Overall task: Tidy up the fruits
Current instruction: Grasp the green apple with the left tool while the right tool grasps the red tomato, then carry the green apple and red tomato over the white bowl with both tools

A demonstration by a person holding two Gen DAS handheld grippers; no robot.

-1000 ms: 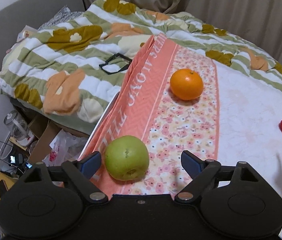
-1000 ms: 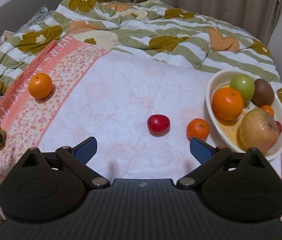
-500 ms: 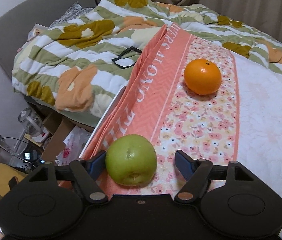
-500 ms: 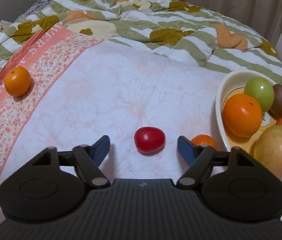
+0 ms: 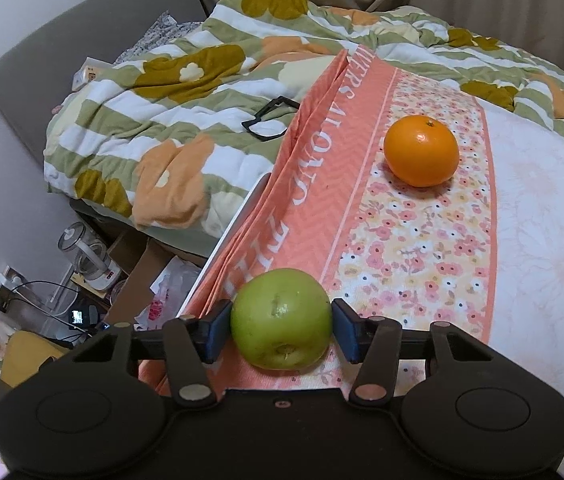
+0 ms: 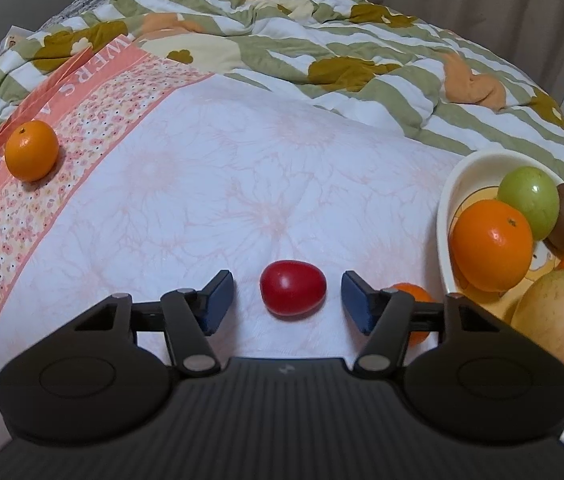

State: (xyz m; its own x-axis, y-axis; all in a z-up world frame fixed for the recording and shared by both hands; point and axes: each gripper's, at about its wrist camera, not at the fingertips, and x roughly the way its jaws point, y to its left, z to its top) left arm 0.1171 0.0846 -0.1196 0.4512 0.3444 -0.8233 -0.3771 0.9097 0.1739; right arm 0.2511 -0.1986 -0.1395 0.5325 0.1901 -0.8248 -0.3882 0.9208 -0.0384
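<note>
Bedside table, floral cloth (image 6: 242,184) | left gripper (image 5: 281,326) clamped green apple (image 5: 280,317) for lifting | right gripper (image 6: 287,301), jaws closing, straddled untouched tomato (image 6: 293,293) | bowl (image 6: 447,200) at 3 o'clock

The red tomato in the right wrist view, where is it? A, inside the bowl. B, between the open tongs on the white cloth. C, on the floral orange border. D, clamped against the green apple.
B: the red tomato lies on the white cloth between the closing right tongs, whose pads have not touched it.
</note>
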